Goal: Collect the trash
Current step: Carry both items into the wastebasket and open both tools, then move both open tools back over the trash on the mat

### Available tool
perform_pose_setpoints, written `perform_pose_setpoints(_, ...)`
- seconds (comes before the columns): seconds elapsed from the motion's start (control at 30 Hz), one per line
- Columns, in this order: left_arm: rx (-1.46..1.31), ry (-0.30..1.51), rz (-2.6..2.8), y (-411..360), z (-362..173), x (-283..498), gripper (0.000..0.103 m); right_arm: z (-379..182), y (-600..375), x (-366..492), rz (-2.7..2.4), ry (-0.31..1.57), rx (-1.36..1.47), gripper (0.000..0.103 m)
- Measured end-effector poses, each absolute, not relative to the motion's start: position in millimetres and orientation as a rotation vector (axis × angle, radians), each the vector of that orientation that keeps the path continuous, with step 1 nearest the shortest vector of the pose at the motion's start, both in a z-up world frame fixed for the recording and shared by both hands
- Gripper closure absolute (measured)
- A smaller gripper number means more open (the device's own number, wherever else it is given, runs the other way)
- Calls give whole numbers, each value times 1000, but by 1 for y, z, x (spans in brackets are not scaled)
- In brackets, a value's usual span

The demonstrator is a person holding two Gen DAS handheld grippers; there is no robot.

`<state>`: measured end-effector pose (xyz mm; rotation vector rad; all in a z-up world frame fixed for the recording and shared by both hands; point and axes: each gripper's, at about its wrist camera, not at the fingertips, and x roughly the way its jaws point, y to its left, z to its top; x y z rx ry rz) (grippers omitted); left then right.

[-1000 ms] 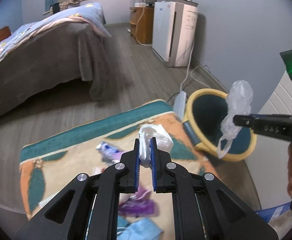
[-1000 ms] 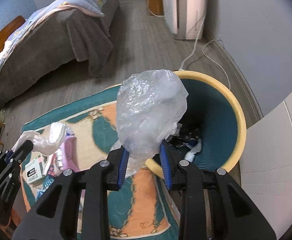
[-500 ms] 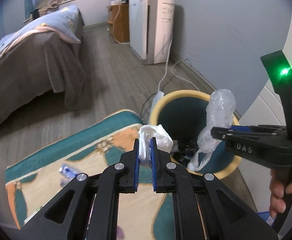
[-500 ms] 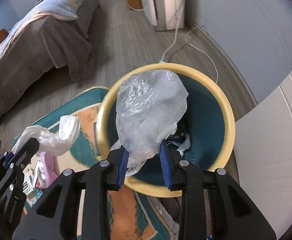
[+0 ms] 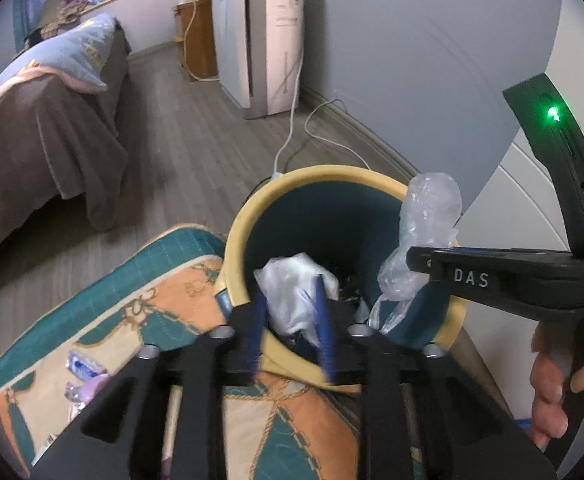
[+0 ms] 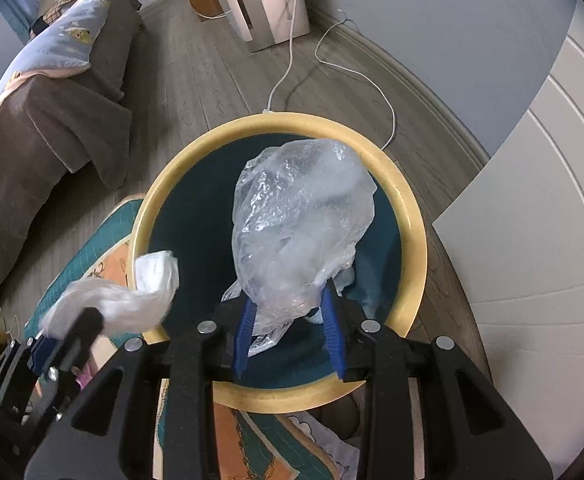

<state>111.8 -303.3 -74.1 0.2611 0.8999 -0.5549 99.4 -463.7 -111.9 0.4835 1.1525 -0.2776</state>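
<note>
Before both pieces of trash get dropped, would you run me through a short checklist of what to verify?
1. Left gripper over the bin's opening: ok; its tips sit just inside the near rim.
2. Left jaws have just been opening, crumpled white plastic still between them: ok; whether it has slipped free, cannot tell.
3. Right gripper over the bin: ok, centred above the opening.
4. Right jaws have just been opening, clear plastic bag between the pads: whether it is released, cannot tell.
5. Room in the bin: ok; only a little dark trash at the bottom.
6. Rug cleared: not ok; wrappers remain.
</note>
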Motion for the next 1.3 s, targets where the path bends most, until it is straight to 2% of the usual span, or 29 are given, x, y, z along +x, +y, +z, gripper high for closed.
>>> perform_pose_setpoints(0.03, 262, 889, -558, -303, -73, 112, 54, -112, -463, 100, -280, 1151, 485, 69)
perform_pose_setpoints(0.17, 265, 883, -548, -300, -73, 110, 48, -111, -458, 102, -271, 1149, 480, 64)
perform_pose_setpoints(0.23, 253, 884, -536, -295, -73, 110, 44, -110, -454, 104, -263, 1153, 463, 58)
perform_pose_setpoints(0.33, 233, 884, -515, -285, -73, 110, 36, -106, -452, 106, -254, 1144, 448, 45)
perform_pose_setpoints(0.4, 228, 886, -494, -279, -74, 111, 29, -98, -448, 105, -252, 1121, 434, 27)
perform_pose_setpoints(0.47, 223, 882, -463, -269, -74, 112, 19, -90, -444, 104, -245, 1093, 423, 16)
perform_pose_setpoints(0.57, 206, 884, -421, -252, -73, 112, 16, -81, -436, 103, -239, 1062, 400, 7)
perform_pose_setpoints(1.3, 145, 810, -222, -99, -13, 71, 13, -14, -327, 86, -146, 969, 158, 6)
